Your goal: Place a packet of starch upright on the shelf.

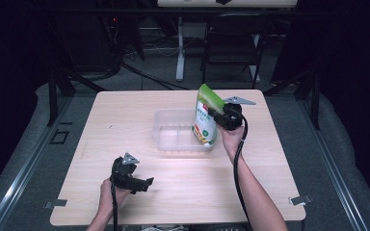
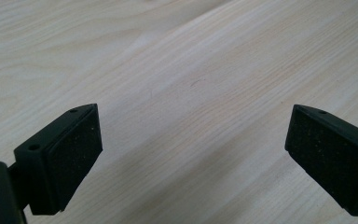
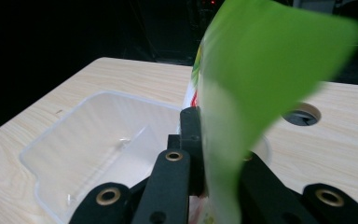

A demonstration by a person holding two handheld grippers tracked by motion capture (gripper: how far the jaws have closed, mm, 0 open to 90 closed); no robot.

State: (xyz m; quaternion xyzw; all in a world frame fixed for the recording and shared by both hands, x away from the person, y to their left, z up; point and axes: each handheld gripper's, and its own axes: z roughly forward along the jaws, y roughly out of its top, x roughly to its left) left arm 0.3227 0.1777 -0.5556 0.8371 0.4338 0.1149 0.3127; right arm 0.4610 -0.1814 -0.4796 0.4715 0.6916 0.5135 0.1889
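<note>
Pouch [image 1: 206, 120] hangs upright over clear bin [image 1: 171, 130], right gripper [image 1: 220, 115] fingers clamped on green top (likely for lowering in). Left gripper [image 1: 144, 184] idles wide apart, low over table [image 1: 125, 110].

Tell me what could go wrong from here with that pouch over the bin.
The right gripper pinches the green pouch only by its thin top flap, so it could slip or swing. Its bottom hangs at the right edge of the clear bin; lowered now, it may catch the rim or tip the light bin. The left gripper is open over bare table, steadying nothing.
</note>
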